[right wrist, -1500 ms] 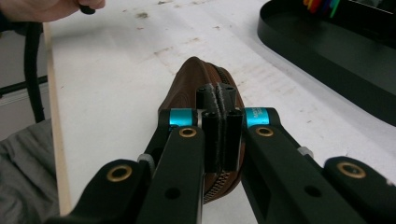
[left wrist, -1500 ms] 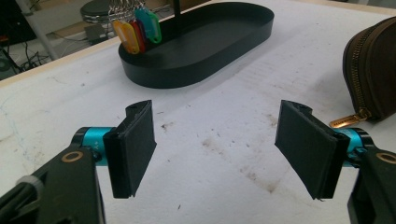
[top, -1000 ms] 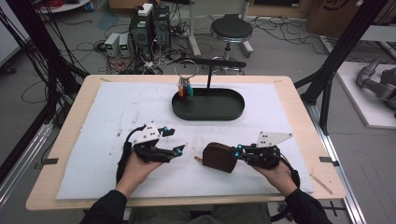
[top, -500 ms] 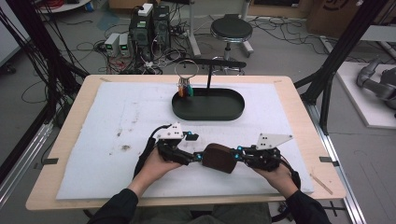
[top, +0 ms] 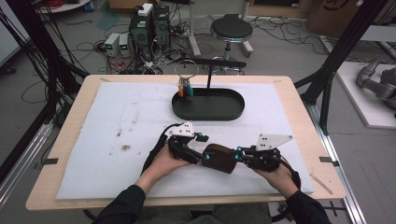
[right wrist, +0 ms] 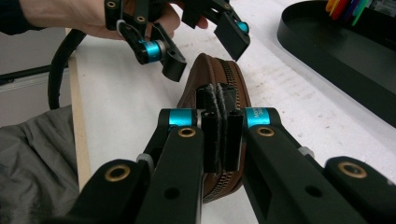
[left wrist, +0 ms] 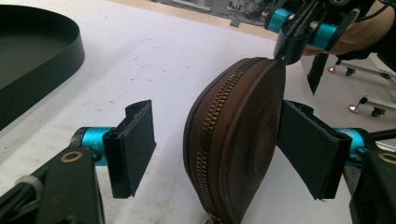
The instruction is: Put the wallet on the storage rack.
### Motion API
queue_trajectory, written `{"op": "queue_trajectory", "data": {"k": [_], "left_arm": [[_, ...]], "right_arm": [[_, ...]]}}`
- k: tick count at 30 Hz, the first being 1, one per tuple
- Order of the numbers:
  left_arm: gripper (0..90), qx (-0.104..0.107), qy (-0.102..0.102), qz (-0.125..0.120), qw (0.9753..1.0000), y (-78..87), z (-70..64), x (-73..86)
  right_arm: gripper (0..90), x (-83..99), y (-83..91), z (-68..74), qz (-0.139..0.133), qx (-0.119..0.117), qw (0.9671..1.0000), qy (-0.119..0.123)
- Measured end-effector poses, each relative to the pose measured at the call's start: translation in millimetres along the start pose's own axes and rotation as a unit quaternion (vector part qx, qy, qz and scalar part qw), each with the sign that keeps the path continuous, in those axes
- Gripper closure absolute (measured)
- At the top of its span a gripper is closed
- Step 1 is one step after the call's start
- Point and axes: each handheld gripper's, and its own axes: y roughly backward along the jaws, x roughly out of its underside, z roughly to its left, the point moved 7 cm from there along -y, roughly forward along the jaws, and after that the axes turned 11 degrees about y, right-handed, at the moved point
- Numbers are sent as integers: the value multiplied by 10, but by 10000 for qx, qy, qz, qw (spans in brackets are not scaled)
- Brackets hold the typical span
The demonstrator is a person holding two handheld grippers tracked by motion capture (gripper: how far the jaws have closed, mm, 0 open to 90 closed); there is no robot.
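Observation:
A round brown zip pouch (top: 220, 157) stands on edge on the white mat near the table's front. My right gripper (top: 238, 156) is shut on the pouch's right rim; in the right gripper view its pads (right wrist: 220, 126) pinch the zip seam of the pouch (right wrist: 219, 74). My left gripper (top: 204, 148) is open, one jaw on each side of the pouch's left end. In the left gripper view the pouch (left wrist: 238, 140) sits between the jaws of the left gripper (left wrist: 222, 144). One pad lies close against the pouch's flat face; the other stands clear of the zip side.
A black oval tray (top: 208, 114) with an upright stand sits at the back middle of the mat. Small coloured items (top: 185, 87) hang at its left end under a wire ring. White mat stretches to the left and right of the hands.
My left gripper has moved right across the mat and now straddles the pouch with its jaws open. The right gripper has kept its hold and barely shifted.

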Motion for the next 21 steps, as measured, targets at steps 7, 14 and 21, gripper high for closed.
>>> {"op": "queue_trajectory", "data": {"k": [7,14,21], "left_arm": [[514,14,-234,255,9994,-32,-26,41],[553,-16,-283,270,9992,-21,-25,43],[575,-69,-381,317,9987,-7,-40,42]], "right_arm": [[889,1,0,-2,-2,-17,10000,37],[746,-5,12,-6,-78,-67,9999,3],[550,7,90,-88,-267,30,9994,-209]]}}
